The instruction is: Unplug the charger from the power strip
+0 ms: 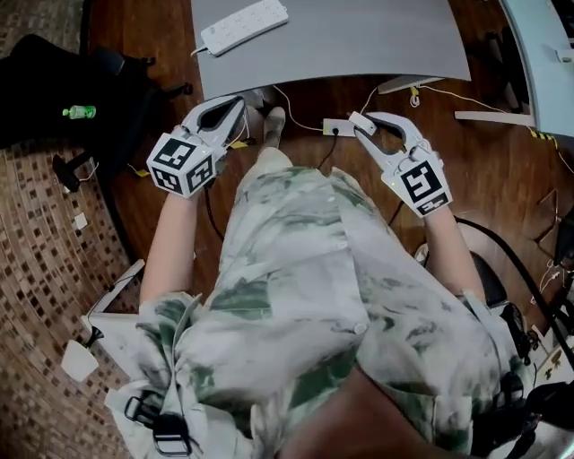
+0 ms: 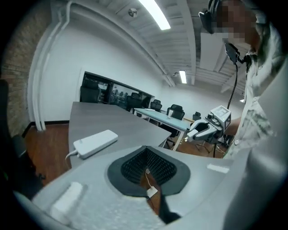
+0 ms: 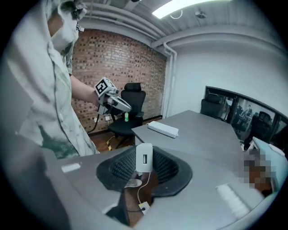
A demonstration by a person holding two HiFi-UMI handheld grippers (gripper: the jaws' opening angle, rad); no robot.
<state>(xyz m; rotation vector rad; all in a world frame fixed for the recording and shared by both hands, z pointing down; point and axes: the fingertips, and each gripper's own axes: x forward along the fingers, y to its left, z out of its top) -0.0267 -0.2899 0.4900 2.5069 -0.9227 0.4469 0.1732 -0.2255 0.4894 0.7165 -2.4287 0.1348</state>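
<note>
Right gripper (image 1: 364, 126) is gripping the charger (image 3: 144, 158), well apart from the power strip (image 1: 244, 25).
Left gripper (image 2: 146, 152) is hovering, its 2 jaws closed and empty.

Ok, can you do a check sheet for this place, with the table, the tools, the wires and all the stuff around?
surface: grey table, power strip lying on it.
job's things: white charger is out of the power strip.
clutter: green bottle on a black chair.
grippers: right tool shut on the charger; left tool shut, empty.
cables: thin white cable and small socket box on the wooden floor.
surroundings: brick wall; more office chairs.
</note>
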